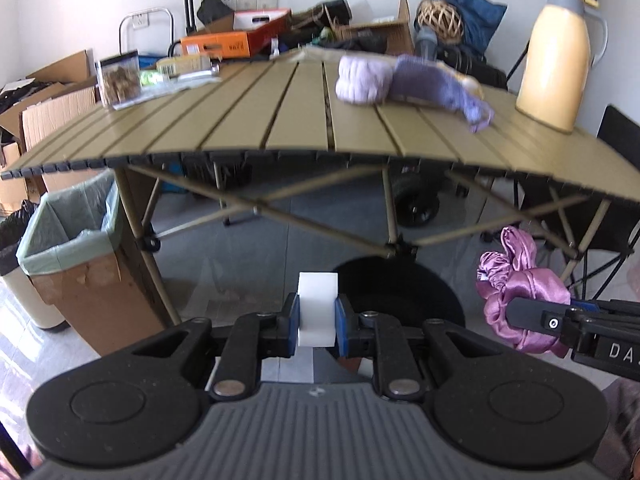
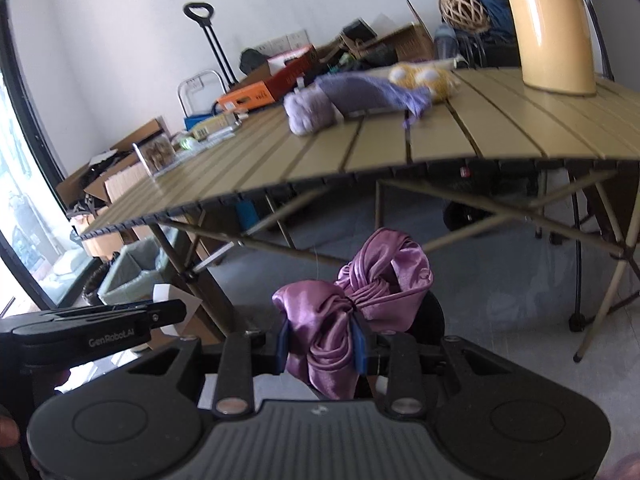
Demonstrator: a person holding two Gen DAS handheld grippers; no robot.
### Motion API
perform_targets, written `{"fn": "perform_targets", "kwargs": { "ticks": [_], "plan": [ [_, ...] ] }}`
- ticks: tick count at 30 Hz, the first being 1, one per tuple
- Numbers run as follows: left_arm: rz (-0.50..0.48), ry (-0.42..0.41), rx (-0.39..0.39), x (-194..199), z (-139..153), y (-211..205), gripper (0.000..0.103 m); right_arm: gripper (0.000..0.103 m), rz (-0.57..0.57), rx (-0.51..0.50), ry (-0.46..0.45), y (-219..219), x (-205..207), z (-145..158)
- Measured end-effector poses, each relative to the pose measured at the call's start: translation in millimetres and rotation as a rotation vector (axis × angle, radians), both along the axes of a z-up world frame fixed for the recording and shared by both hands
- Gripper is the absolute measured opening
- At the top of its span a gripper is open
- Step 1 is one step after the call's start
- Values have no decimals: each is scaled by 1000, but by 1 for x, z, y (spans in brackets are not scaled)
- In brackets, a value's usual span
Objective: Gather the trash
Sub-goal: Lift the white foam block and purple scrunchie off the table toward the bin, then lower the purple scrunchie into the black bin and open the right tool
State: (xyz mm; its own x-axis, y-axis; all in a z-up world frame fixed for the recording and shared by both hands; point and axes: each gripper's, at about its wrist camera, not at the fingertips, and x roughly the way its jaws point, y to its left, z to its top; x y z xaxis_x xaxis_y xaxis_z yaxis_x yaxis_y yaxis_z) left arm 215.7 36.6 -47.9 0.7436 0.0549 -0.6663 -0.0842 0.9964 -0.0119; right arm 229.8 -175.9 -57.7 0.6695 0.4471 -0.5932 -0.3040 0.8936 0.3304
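Observation:
My left gripper (image 1: 317,320) is shut on a white block (image 1: 317,304), held below the front edge of the slatted table (image 1: 280,120). My right gripper (image 2: 322,340) is shut on a bunched purple satin cloth (image 2: 360,288), also below the table edge; in the left wrist view that cloth (image 1: 516,284) and the right gripper show at the far right. A cardboard bin lined with a green bag (image 1: 72,240) stands on the floor to the left of the table; in the right wrist view the bin (image 2: 132,276) lies low at left, behind the left gripper.
On the table lie a lilac yarn ball (image 1: 360,80) with purple knitwear, a yellow thermos jug (image 1: 560,52), a clear jar (image 1: 120,78) and packets. Crossed table legs (image 1: 320,216) stand ahead. Cardboard boxes (image 1: 48,112) crowd the left wall; a folding chair (image 1: 616,184) stands right.

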Motion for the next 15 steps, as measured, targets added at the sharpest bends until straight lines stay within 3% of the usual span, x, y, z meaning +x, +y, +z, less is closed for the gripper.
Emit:
{"fn": "perform_targets", "kwargs": {
  "ticks": [15],
  "plan": [
    [-12,133,-4,25,-52,1,18,30,-66,-70,126,-14,22,-57]
  ]
}}
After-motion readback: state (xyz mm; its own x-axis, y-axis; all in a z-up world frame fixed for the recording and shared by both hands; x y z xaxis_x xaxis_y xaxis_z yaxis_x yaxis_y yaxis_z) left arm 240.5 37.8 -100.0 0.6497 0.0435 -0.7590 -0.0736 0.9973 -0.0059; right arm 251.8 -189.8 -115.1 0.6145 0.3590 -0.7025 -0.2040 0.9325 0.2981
